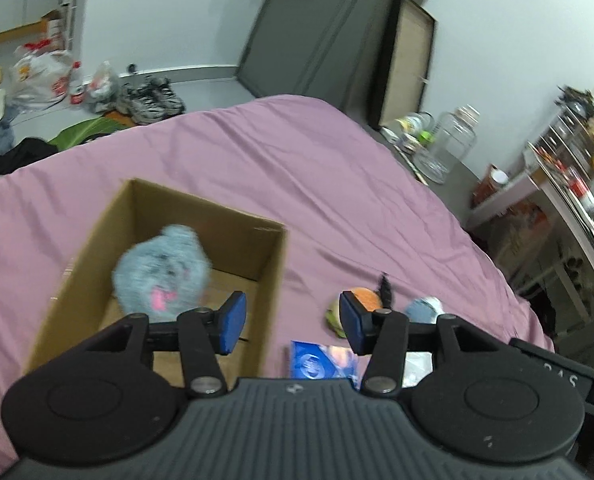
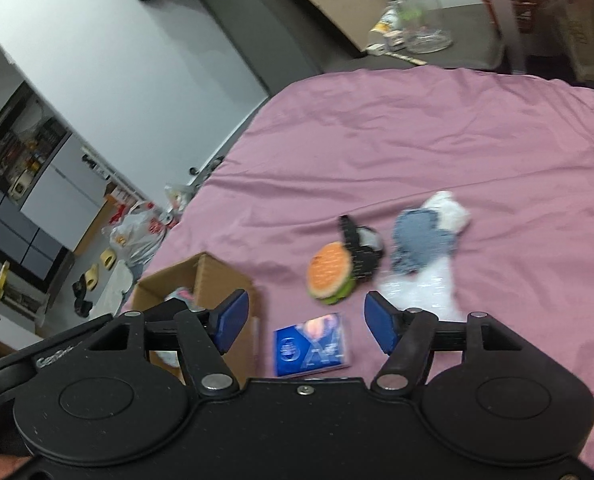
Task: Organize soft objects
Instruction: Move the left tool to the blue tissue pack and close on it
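Grey plush (image 1: 163, 274) clear only L view.

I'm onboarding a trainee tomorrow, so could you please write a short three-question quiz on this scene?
1. True or false: both the left gripper and right gripper are open.
2. What lies in the box?
A. burger toy
B. grey plush
C. blue packet
3. Fill in: the burger toy lies on the ___ bedsheet.

Key: 1 true; 2 B, the grey plush; 3 pink.
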`<state>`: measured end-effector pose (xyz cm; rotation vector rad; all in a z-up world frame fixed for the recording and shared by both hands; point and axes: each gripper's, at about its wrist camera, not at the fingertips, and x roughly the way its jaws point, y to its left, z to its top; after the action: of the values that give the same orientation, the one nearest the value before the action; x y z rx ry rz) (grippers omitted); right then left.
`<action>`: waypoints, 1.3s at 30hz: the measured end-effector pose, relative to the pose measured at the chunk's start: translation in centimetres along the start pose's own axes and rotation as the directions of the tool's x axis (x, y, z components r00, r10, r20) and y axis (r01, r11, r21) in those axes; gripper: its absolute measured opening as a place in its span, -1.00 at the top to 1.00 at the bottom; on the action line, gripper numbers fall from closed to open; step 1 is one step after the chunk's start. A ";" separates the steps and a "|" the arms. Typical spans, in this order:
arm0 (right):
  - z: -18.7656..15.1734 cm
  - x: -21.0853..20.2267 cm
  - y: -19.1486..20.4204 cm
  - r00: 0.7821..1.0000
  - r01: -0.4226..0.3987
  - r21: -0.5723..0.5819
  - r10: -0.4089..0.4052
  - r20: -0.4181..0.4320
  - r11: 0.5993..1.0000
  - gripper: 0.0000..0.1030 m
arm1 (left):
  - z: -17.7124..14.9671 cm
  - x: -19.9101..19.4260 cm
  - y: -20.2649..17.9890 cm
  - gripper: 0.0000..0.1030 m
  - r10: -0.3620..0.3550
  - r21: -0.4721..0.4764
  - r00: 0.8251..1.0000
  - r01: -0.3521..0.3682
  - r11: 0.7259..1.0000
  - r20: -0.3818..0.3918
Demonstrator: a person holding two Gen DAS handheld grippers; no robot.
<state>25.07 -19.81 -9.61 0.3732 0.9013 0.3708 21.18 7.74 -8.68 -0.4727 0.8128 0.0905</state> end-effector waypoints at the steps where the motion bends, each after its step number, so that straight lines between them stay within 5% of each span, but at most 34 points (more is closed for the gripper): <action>1: 0.0 0.0 -0.7 1.000 0.006 0.011 -0.006 0.002 1.000 -0.24 | -0.2 0.1 -0.7 0.04 -0.005 0.019 1.000 0.005 1.000 -0.001; 11: -0.3 1.4 -6.1 0.999 0.041 0.086 -0.040 -0.011 0.995 -0.24 | -2.7 2.4 -5.7 0.04 -0.013 0.127 0.999 0.019 0.992 -0.052; 25: -1.0 5.5 -9.5 0.994 0.038 0.097 -0.028 -0.104 0.995 -0.24 | -4.7 7.2 -8.0 0.04 0.097 0.179 0.987 -0.073 0.981 -0.125; 39: -0.8 8.1 -10.3 0.989 -0.007 0.040 0.013 -0.148 0.999 -0.15 | -6.1 11.6 -7.8 0.03 0.228 0.212 0.958 -0.189 0.959 -0.176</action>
<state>30.56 -24.92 -20.35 0.3897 1.0539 0.3942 27.05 -3.02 -17.67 -0.2120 1.0571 0.1612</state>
